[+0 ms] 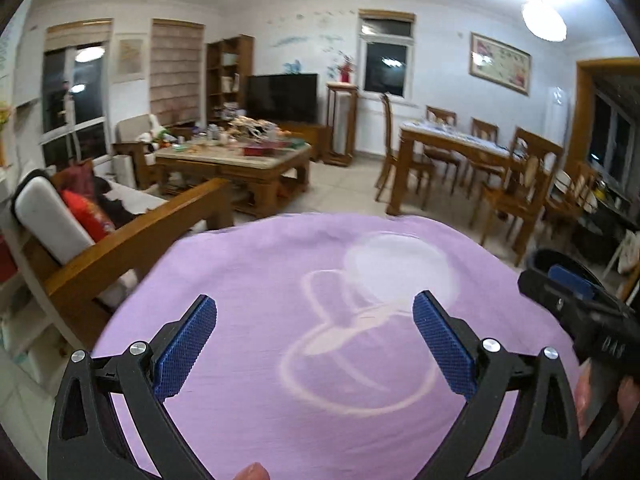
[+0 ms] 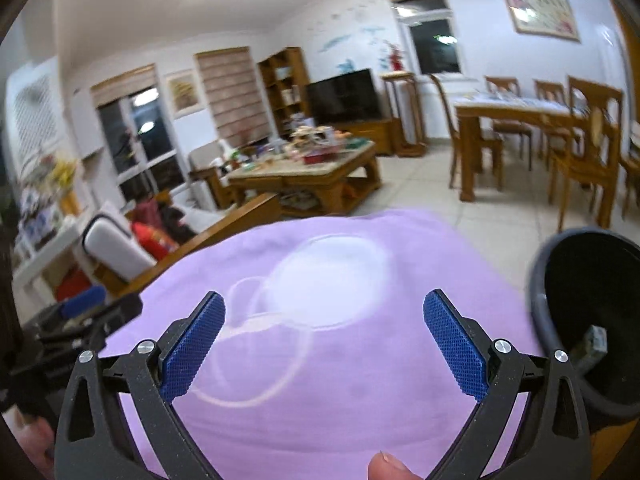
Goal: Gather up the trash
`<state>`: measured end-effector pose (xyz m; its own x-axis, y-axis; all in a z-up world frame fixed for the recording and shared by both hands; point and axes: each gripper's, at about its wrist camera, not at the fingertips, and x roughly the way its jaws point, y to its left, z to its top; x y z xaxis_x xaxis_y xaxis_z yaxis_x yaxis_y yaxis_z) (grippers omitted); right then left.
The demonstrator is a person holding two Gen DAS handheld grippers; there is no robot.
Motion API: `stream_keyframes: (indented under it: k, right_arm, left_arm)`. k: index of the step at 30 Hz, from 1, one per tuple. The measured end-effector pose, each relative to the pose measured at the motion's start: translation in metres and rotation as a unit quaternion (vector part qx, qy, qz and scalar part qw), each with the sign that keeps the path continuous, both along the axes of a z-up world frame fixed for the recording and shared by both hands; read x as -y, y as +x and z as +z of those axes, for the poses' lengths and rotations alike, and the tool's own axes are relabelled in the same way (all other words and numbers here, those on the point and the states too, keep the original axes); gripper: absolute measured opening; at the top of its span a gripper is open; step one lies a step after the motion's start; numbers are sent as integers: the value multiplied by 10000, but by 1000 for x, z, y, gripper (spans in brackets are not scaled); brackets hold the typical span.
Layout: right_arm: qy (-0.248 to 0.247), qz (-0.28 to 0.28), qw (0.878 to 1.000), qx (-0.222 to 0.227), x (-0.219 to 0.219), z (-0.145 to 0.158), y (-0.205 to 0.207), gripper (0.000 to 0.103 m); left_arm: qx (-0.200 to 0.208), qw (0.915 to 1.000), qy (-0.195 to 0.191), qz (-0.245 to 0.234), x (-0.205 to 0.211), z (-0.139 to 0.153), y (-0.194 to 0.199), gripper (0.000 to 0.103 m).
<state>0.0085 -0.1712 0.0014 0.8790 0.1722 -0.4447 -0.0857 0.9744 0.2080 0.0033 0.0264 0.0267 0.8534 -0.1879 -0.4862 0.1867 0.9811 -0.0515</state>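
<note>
**Overhead, two empty grippers above lilac cloth**

Both the left gripper (image 1: 315,340) and right gripper (image 2: 324,340) gape wide, gripping nothing; textured blue pads; smooth lilac cloth (image 1: 280,280) covers the surface; one round dark bin (image 2: 592,320) at right holds one crumpled scrap (image 2: 592,346).

Bin (image 2: 580,320) cut by my right edge; item inside too dim to identify. Far table (image 1: 232,152) clutter blurred.

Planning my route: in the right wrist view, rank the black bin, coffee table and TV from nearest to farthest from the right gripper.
1. Black bin, just right of the right gripper.
2. Coffee table, ahead, mid-room, cluttered.
3. TV, against the far wall behind that table.
</note>
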Motion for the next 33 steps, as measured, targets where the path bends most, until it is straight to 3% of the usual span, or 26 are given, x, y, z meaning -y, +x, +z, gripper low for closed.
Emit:
stream_keyframes:
  k: [4,9,24,33]
  right_arm:
    - [-288,4,9987,417,-37,2,-8,98]
    - [-550,-159,9946,871,-53,-1,-16,98]
    - [-408,-365,9875,1481,-28,-2,-46,98]
    - [-485,-361,9870,1491,-31,0,-49,98]
  left_arm:
    - [20,9996,-136,239,-23,-4,-1,98]
    - [22,9990,-334,295,-37,-8,0,98]
    - [384,9983,-316,302,-46,-15,-12,98]
    - [331,9986,-219,344,-39,-14,-15,98]
